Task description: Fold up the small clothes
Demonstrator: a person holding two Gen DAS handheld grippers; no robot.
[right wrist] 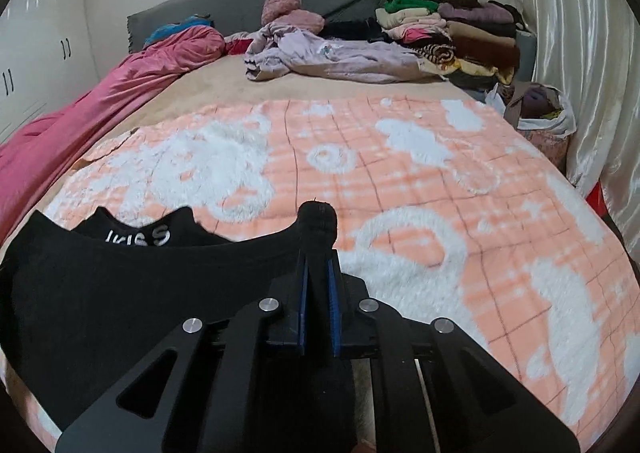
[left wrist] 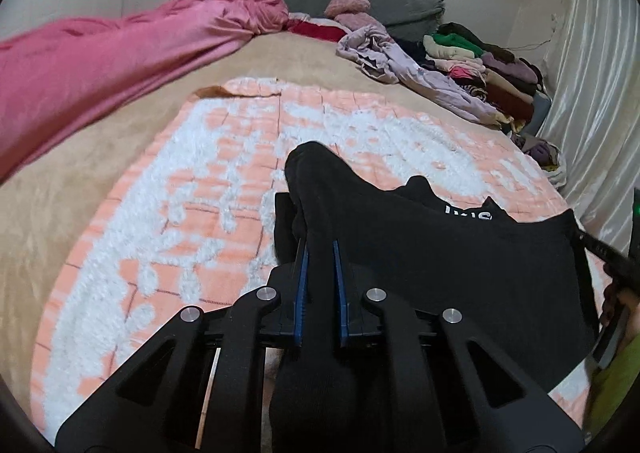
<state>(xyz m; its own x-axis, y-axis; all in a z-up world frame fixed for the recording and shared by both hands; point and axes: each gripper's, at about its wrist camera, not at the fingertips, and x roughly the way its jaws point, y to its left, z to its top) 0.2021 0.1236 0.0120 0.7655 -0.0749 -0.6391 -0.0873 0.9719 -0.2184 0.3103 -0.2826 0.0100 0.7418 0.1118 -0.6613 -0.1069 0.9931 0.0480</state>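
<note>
L black two-finger gripper [left wrist: 320,249] w/ blue pads: jaws pinched tight on a bunched fold of the black cloth garment [left wrist: 440,253], angled downward. R black two-finger gripper [right wrist: 319,257], same blue pads, also clamped on an edge of that garment, angled downward too. In L wrist view, R gripper's tip and a bit of the person's hand [left wrist: 624,305] show at far right edge.

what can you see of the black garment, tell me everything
The black garment is soft knit with white lettering inside its neckline. It is held stretched between the two tools: the left tool is shut on one bunched corner, the right tool on the other. It hangs over the peach-and-white blanket.
</note>
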